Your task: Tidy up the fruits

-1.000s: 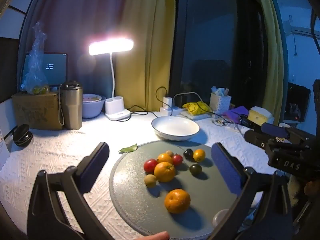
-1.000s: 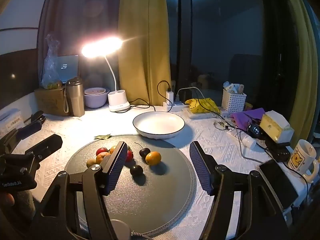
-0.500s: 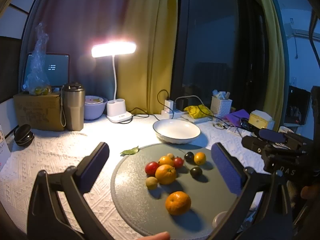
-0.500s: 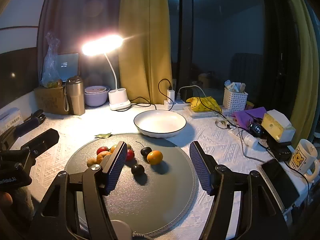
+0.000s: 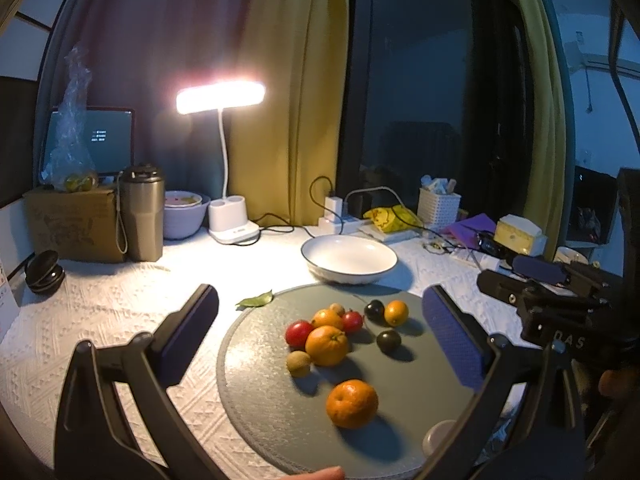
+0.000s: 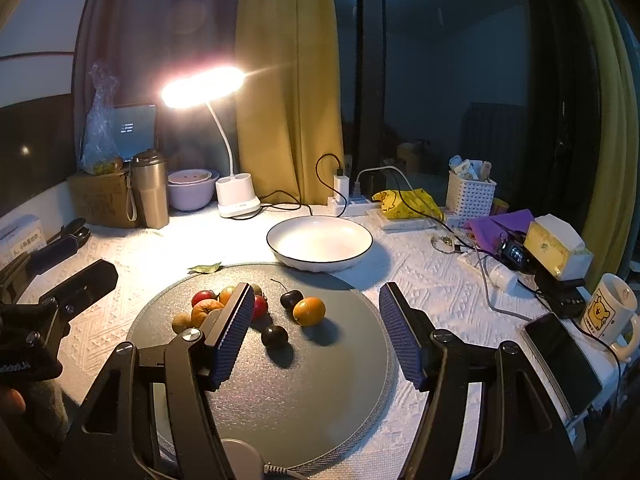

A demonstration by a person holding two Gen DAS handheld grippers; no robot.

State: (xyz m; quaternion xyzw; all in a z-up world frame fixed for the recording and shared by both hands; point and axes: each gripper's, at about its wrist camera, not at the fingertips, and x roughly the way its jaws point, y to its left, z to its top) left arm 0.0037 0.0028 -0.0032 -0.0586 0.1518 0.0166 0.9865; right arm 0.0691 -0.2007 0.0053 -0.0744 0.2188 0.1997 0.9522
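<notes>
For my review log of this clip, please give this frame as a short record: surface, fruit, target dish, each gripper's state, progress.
surface: round grey mat on a white textured tablecloth
fruit: loose on the mat, including a large orange mandarin, a small orange citrus, a red cherry tomato and a dark round plum
dish: white shallow bowl with dark rim, holding nothing, beyond the mat
left gripper: open, holding nothing
right gripper: open, holding nothing
progress: no fruit in the bowl yet
</notes>
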